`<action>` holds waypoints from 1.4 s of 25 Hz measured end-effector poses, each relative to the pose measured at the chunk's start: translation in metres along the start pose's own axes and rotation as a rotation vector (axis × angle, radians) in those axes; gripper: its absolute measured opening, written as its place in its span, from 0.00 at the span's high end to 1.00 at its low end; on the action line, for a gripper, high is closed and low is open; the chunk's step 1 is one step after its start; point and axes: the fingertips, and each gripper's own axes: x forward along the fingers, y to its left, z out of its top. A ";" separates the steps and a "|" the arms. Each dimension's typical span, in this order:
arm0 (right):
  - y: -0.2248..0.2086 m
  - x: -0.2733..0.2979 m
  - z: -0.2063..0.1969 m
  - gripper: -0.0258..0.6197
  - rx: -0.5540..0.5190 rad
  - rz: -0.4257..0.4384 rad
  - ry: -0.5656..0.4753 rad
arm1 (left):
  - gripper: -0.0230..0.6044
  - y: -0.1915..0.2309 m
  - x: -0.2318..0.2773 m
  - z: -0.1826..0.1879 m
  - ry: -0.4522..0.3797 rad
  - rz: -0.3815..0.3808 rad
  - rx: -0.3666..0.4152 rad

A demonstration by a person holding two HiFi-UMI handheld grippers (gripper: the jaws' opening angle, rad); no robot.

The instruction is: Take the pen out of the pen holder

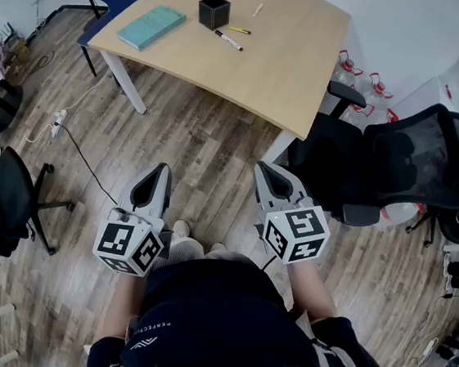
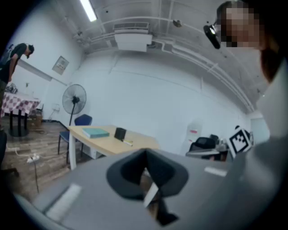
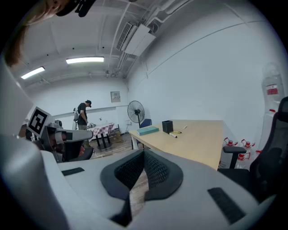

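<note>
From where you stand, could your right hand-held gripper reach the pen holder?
Probably not: the right hand-held gripper is over open floor, well short of the table, and the pen holder sits toward its far side.

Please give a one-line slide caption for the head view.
Shut, empty left gripper and right gripper held away from the table with black pen holder, loose pens, teal book.

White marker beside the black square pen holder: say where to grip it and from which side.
Grip the white marker mid-barrel, from above, jaws across its length. It lies flat on the light wooden table; the middle looks clear of the black square pen holder and the yellow pen.
</note>
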 end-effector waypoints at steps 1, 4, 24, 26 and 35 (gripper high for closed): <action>-0.001 0.001 0.001 0.96 -0.001 0.004 -0.005 | 0.96 0.000 0.001 -0.001 0.001 0.006 0.004; -0.002 0.003 0.001 0.96 0.006 0.019 -0.016 | 0.96 0.000 0.003 -0.007 0.014 0.017 0.009; 0.006 0.041 -0.012 0.96 0.009 0.103 0.055 | 0.96 0.024 0.023 -0.016 0.024 0.029 -0.030; 0.004 0.050 -0.011 0.96 0.004 0.101 0.068 | 0.96 0.033 0.035 -0.014 0.023 0.026 -0.038; -0.011 0.107 0.011 0.96 -0.012 0.101 0.099 | 0.96 0.059 0.089 -0.002 0.065 -0.049 0.013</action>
